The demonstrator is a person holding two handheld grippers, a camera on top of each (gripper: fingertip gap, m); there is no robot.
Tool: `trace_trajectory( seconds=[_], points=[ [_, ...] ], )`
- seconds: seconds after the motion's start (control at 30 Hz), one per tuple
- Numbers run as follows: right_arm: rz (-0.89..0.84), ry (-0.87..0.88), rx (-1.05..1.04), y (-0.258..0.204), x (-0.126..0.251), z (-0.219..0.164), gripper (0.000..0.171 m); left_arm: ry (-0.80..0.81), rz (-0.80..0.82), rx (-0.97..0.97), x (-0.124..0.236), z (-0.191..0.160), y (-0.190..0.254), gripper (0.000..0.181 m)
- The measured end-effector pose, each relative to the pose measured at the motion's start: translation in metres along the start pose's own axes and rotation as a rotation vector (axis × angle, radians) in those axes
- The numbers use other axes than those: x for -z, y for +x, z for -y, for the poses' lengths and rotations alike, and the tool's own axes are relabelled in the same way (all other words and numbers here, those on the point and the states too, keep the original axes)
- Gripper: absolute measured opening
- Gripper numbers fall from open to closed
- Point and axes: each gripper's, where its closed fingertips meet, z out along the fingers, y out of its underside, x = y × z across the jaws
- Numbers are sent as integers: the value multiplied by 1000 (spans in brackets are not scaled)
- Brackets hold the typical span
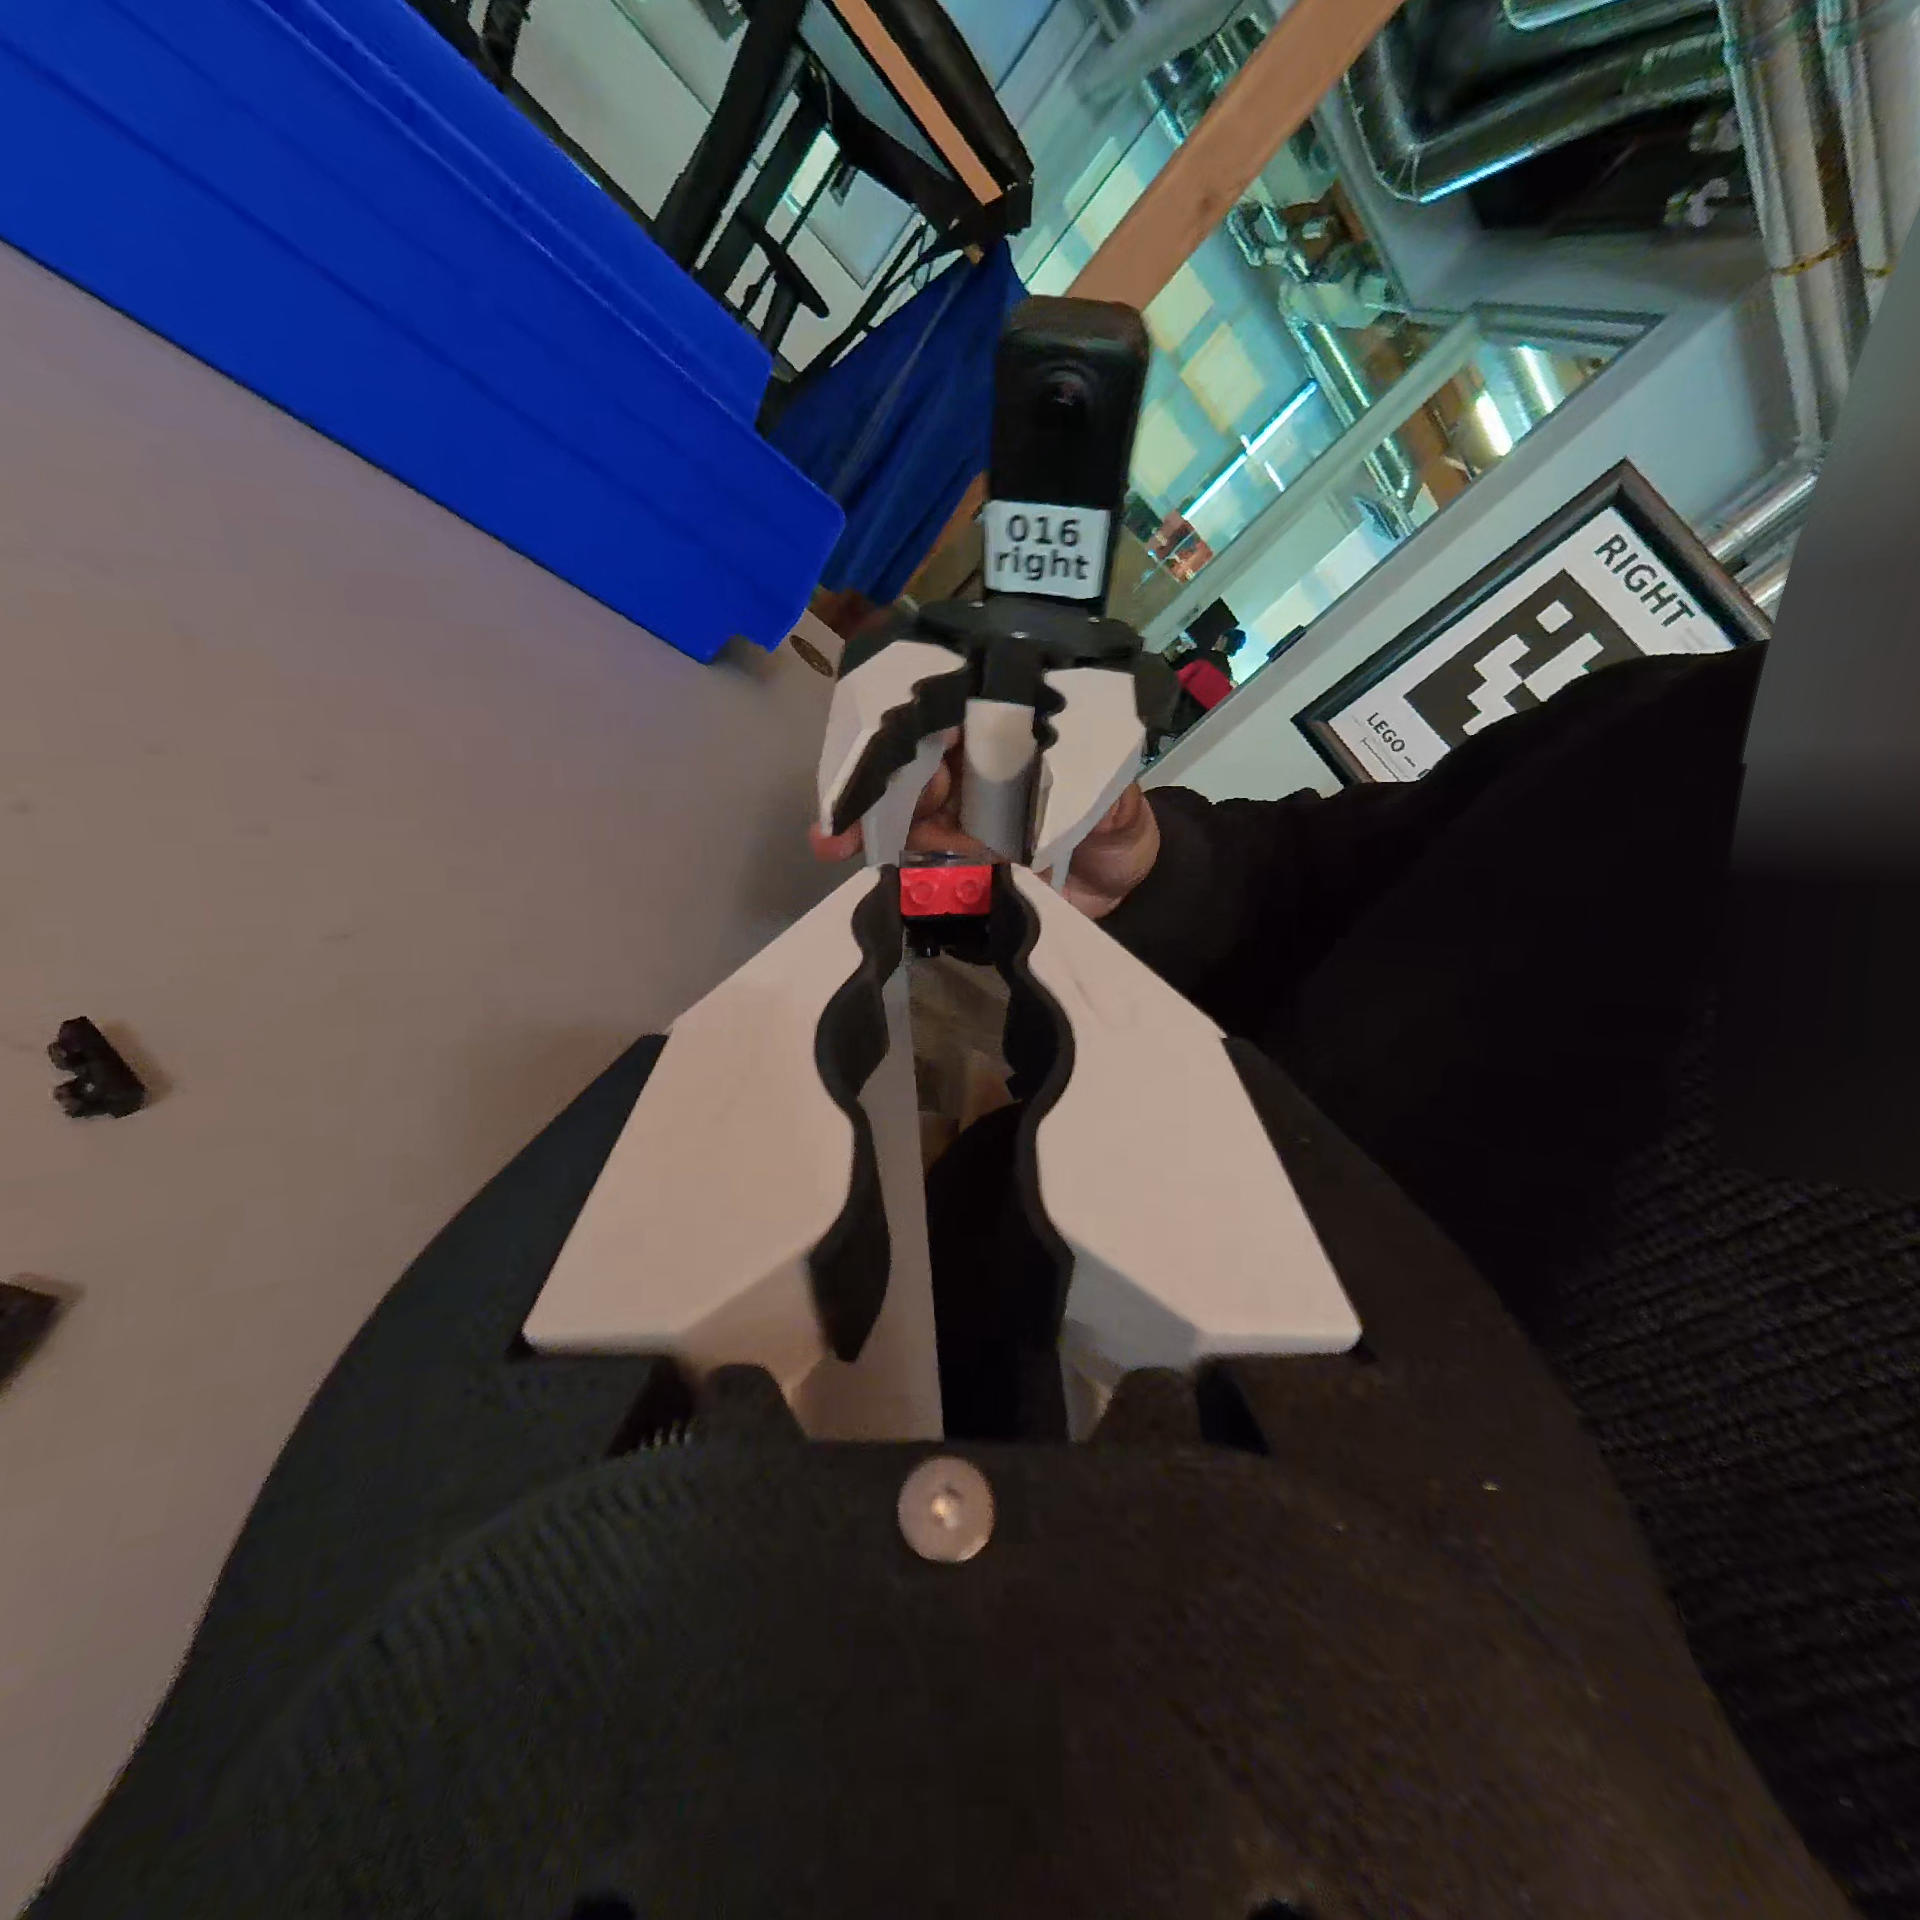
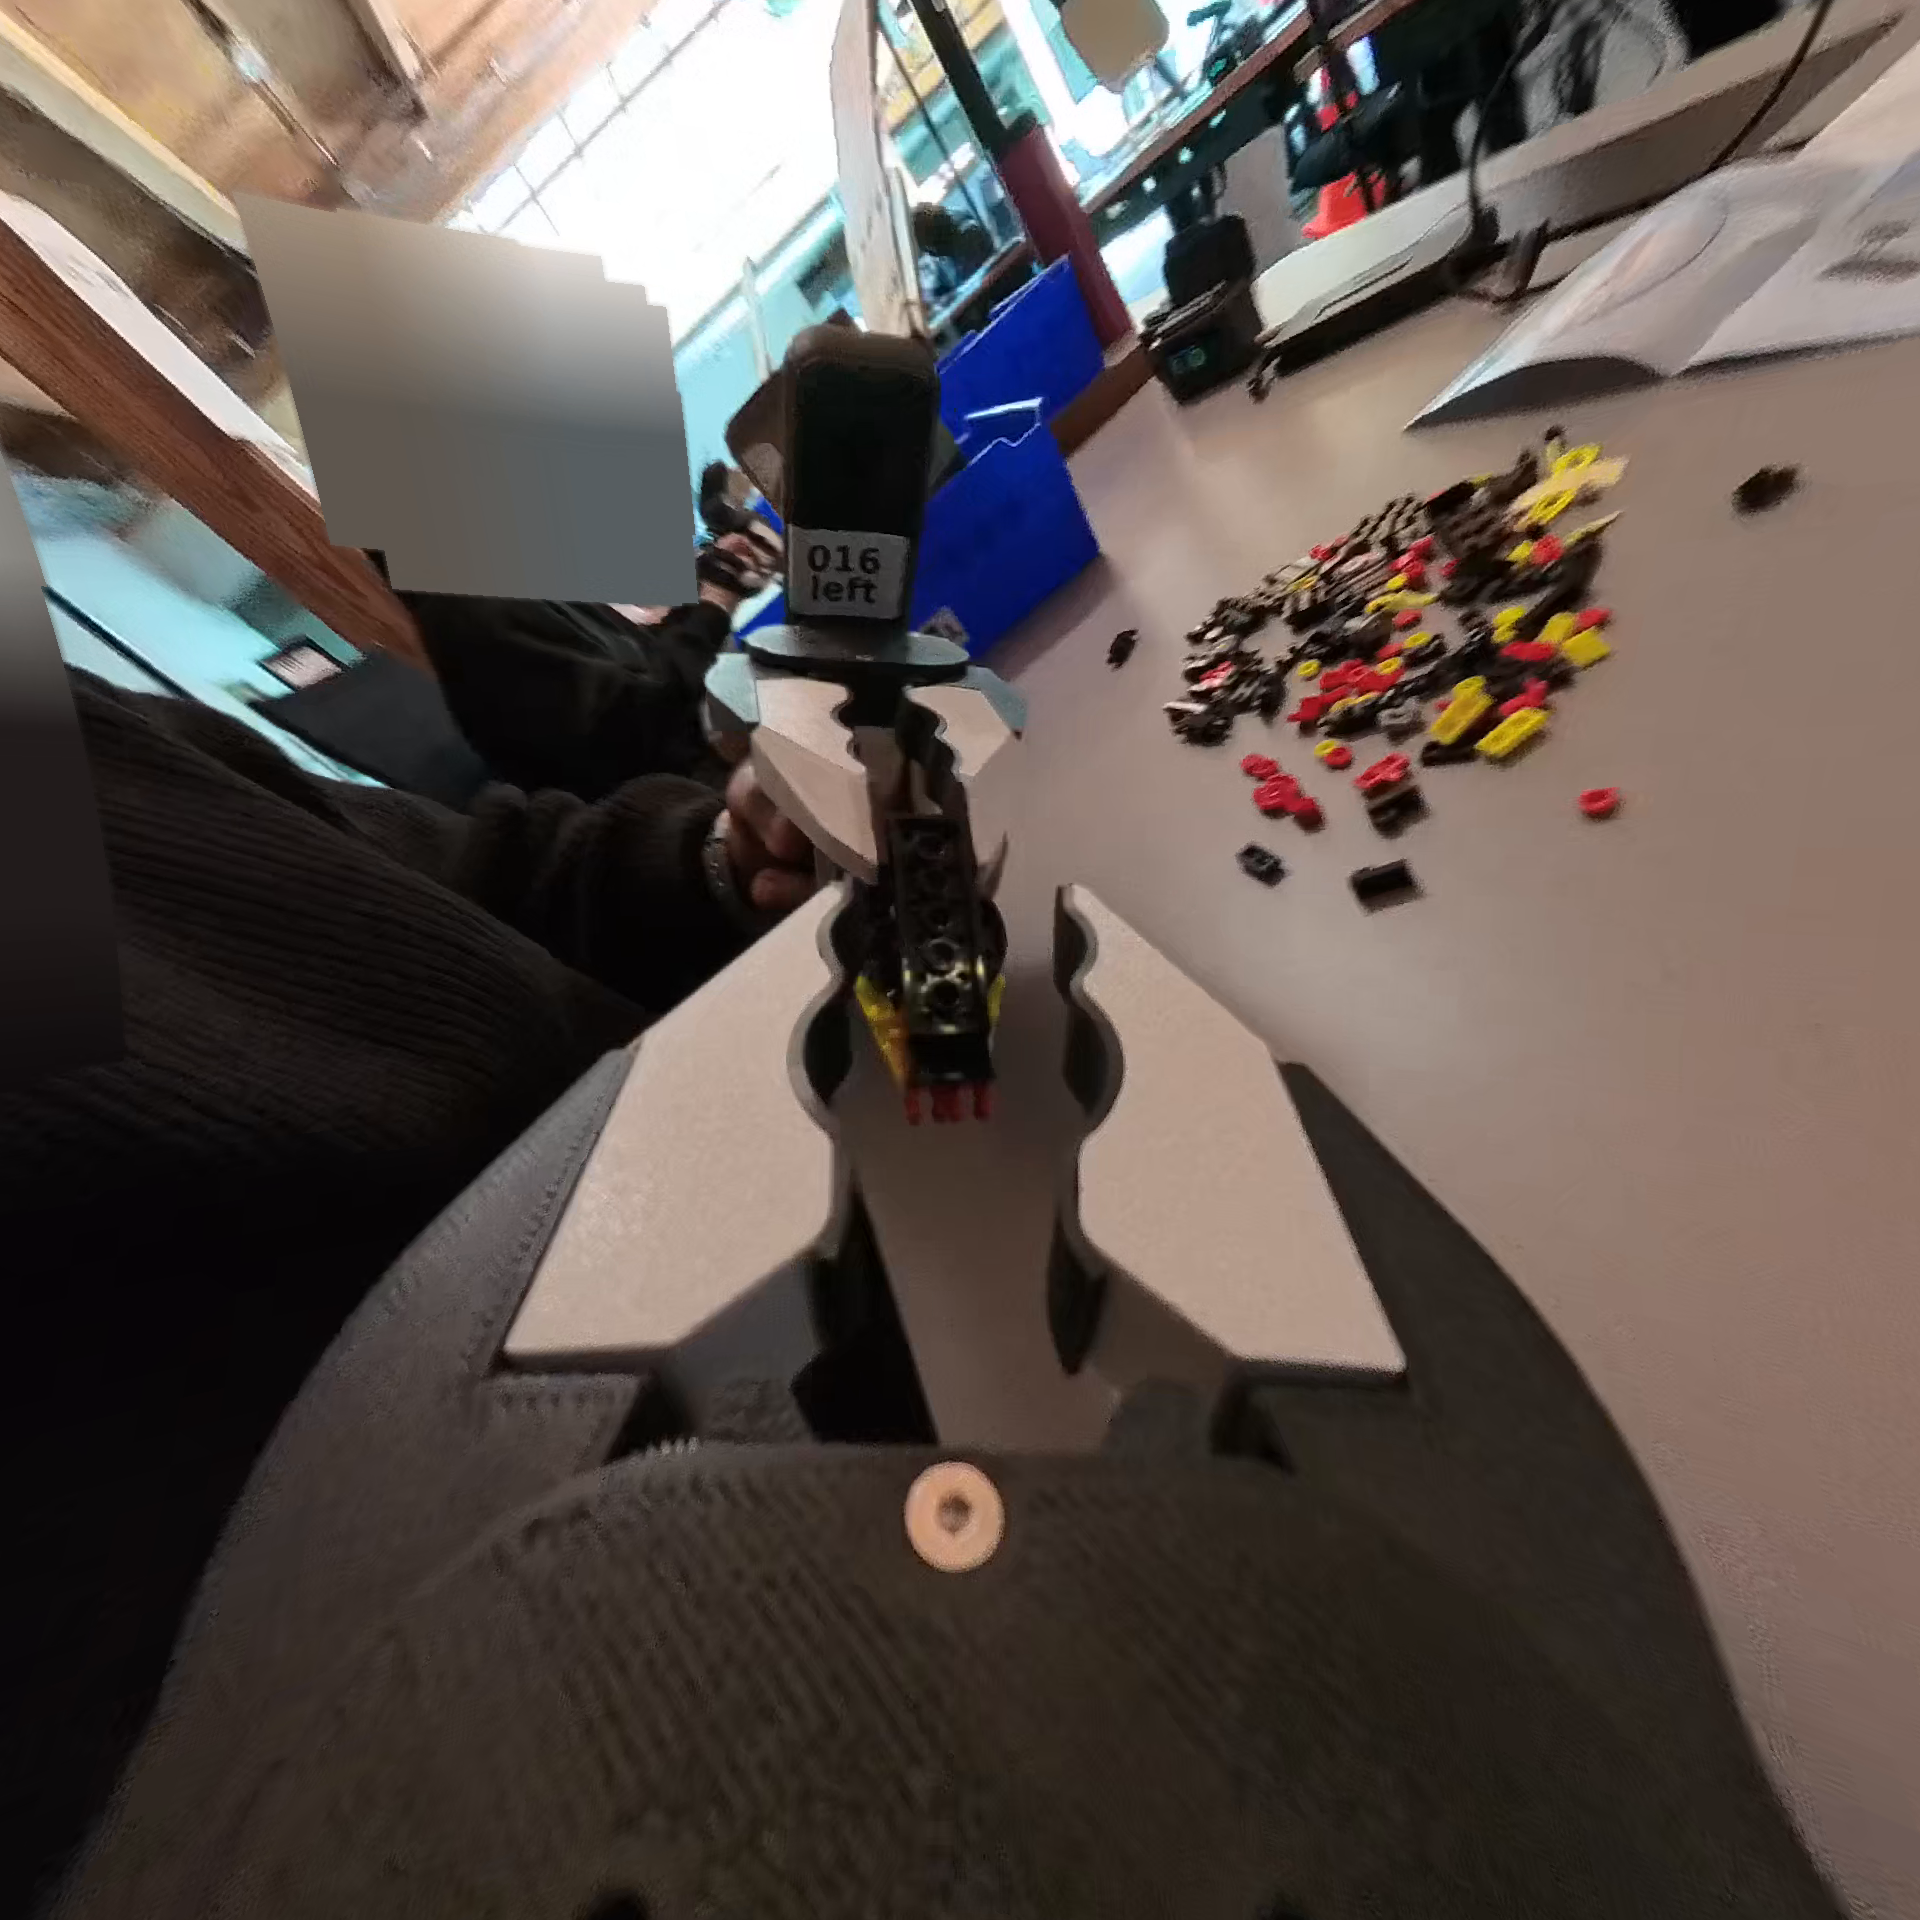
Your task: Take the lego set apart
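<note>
The lego piece (image 2: 940, 977), a black strip with yellow trim and red tips, is held in the air, its long axis running straight between the 2 grippers. The left gripper (image 1: 943, 914) is clamped on its far end, where a red brick shows. Its near end reaches into the right gripper (image 2: 951, 1049), whose jaws stand apart, not yet touching. Right of the piece, loose bricks (image 2: 1403, 655) litter the table (image 2: 1558, 1039).
</note>
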Motion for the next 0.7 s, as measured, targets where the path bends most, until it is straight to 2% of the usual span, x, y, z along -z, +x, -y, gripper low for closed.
trace_trajectory(
  seconds=[0.07, 0.13, 0.3, 0.43, 0.6, 0.63, 0.67, 0.7],
  points=[
    [35, -11, -50, 0, -3, -6, 32, 8, -15, 21, -1, 1, 2, 16],
    [73, 6, -84, -5, -5, -5, 16, 22, 0, 32, -1, 3, -1, 16],
    [72, 24, -96, -5, -6, -5, 15, 73, -2, 91, 0, 7, -2, 16],
    [81, 61, -167, -4, -4, 0, 14, 57, 23, 46, -1, 7, -3, 18],
    [16, 153, -119, 0, 3, 18, 13, 89, 8, 85, 0, 10, -1, 19],
    [-33, 248, -142, 9, 15, 31, 0, 73, 19, 75, 1, 6, -4, 17],
    [-72, 355, -168, 25, 39, 49, 0, 70, 51, 66, 7, 3, -11, 17],
    [-114, 379, -153, 40, 60, 58, 0, 101, 56, 79, 14, 7, -14, 17]
  ],
)
